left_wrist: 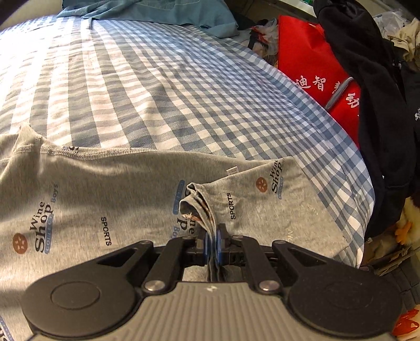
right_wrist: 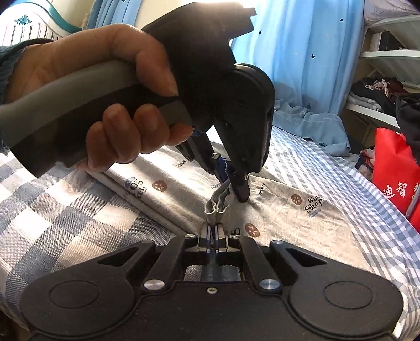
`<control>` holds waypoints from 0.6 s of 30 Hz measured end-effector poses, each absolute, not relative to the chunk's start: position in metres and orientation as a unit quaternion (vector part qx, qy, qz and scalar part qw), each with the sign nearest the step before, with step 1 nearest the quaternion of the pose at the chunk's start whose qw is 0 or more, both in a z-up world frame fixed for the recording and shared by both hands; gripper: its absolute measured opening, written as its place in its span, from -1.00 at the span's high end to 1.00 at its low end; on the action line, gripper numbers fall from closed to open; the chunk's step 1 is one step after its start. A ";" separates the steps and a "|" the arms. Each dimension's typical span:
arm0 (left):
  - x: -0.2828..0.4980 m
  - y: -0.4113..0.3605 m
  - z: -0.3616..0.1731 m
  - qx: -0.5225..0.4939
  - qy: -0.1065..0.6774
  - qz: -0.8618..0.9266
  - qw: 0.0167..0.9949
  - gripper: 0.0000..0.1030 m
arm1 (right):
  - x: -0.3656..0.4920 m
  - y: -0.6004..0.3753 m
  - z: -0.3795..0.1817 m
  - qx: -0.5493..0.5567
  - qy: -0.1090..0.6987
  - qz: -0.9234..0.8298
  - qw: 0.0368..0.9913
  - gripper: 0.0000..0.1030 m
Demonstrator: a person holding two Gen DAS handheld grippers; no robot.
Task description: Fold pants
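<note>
Grey printed pants (left_wrist: 110,199) lie flat across the blue checked bed sheet (left_wrist: 157,86); they also show in the right wrist view (right_wrist: 288,217). My left gripper (left_wrist: 212,236) is shut on a bunched edge of the pants. My right gripper (right_wrist: 212,232) is shut on the same bunch of grey fabric (right_wrist: 218,204). In the right wrist view the left gripper (right_wrist: 231,181), held in a hand, pinches the bunch from the far side, very close to my right fingertips.
A teal garment (left_wrist: 147,10) lies at the bed's far end. A red bag (left_wrist: 309,57) and black clothing (left_wrist: 367,86) stand beside the bed's right edge. Blue curtains (right_wrist: 302,52) and white shelves (right_wrist: 380,57) are behind.
</note>
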State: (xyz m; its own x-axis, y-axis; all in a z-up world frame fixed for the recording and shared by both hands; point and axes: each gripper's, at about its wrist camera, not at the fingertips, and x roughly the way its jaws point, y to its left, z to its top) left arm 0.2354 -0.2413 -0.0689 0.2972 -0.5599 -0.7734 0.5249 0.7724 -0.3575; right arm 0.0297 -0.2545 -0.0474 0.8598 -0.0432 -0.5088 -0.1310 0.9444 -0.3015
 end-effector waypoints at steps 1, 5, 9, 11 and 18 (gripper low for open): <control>0.235 -0.242 -0.068 -0.017 0.487 -0.337 0.806 0.90 | 0.031 -0.256 -0.047 -0.163 0.263 0.022 0.951 0.96; 0.231 -0.240 -0.060 -0.015 0.479 -0.342 0.808 0.91 | 0.028 -0.257 -0.045 -0.161 0.255 0.016 0.953 0.96; 0.229 -0.235 -0.041 -0.014 0.468 -0.354 0.810 0.92 | 0.025 -0.253 -0.034 -0.162 0.237 0.014 0.958 0.96; 0.229 -0.226 -0.031 -0.012 0.467 -0.356 0.809 0.92 | 0.024 -0.247 -0.025 -0.165 0.224 0.020 0.960 0.96; 0.240 -0.156 0.003 -0.008 0.465 -0.340 0.818 0.92 | 0.030 -0.202 0.002 -0.158 0.200 0.088 0.963 0.96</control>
State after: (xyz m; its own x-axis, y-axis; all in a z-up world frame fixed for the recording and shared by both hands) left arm 0.2399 -0.1563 0.0030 0.3370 -0.5637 -0.7541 0.5484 0.7686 -0.3295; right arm 0.0296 -0.2016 0.0023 0.9043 0.1059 -0.4136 -0.2325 0.9346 -0.2691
